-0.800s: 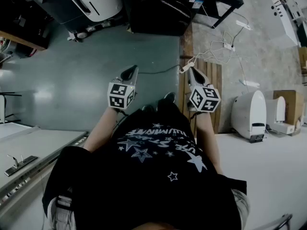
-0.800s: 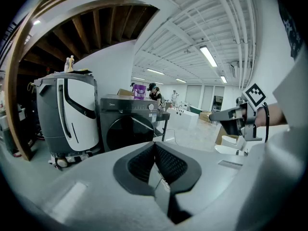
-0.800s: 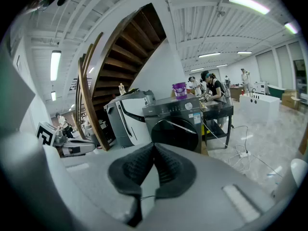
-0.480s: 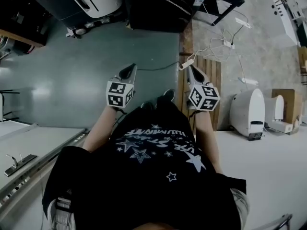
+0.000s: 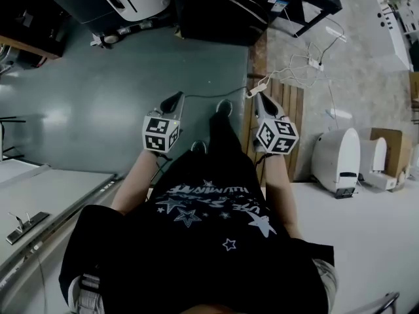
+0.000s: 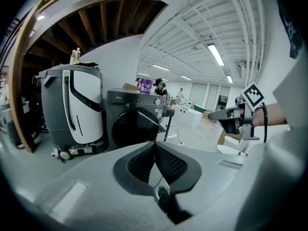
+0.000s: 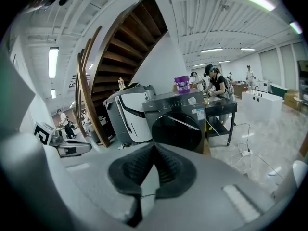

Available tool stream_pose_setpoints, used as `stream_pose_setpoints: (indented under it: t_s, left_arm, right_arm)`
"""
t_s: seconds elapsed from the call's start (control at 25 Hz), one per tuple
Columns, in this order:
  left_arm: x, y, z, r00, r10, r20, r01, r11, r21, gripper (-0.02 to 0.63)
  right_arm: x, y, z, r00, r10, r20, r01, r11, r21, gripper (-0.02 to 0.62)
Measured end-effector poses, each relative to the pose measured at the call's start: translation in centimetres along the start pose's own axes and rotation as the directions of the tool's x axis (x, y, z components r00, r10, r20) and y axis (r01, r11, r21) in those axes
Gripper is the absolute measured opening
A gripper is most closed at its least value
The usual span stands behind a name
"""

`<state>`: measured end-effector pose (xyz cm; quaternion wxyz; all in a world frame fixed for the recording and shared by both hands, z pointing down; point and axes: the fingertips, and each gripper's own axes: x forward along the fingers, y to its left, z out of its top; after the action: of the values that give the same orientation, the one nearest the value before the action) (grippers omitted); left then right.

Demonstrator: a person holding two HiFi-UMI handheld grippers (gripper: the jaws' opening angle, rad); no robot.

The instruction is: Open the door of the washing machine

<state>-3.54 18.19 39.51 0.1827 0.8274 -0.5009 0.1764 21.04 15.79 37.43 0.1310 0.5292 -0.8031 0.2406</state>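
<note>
We see a person (image 5: 209, 241) standing on a grey floor (image 5: 98, 103), holding the left gripper (image 5: 175, 99) and the right gripper (image 5: 260, 99) side by side out front. Both are angled downward, each with its jaws pressed together on nothing. The dark front-loading washing machine (image 7: 179, 102) stands well ahead of both, its round door (image 7: 175, 129) shut, beside a grey-and-white appliance (image 7: 126, 114).

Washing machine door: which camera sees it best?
The right gripper view. There the door faces the camera, round, dark and shut, in good light. The left gripper view shows it too, but in dimmer light. The head view looks steeply down on the washing machine, so its door barely shows.
</note>
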Motion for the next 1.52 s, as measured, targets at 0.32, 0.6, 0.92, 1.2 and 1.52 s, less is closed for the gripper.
stream_pose_setpoints:
  t_s: [0.32,0.6,0.92,1.2,1.52]
  left_arm:
    - [6.2,2.6,1.8,0.998,0.031,-0.047,-0.031,0.999,0.012,0.011]
    - [16.0,4.7,4.7,0.988,0.025,-0.149,-0.018,0.999,0.05,0.011]
    - [25.6,6.8,10.1,0.982,0.053,-0.18,-0.035,0.994,0.102,0.011]
    - [30.6,9.6,12.4,0.974,0.1,-0.205,-0.074,0.989,0.129,0.011]
    - [34.6,11.8,14.2,0.97,0.11,-0.216,-0.074,0.983,0.171,0.011]
  right_arm:
    - [7.8,-5.4,2.5,1.0,-0.017,-0.005,0.017,0.999,0.047,0.109]
    - [15.8,-13.3,4.8,0.997,-0.04,-0.07,0.046,0.995,0.09,0.178]
    - [24.9,-20.9,8.3,0.993,-0.035,-0.116,0.042,0.998,0.052,0.178]
    - [32.1,-25.5,9.3,0.983,-0.04,-0.177,0.034,0.999,-0.038,0.178]
    - [38.5,-28.5,9.3,0.973,-0.047,-0.226,0.019,0.992,-0.124,0.178]
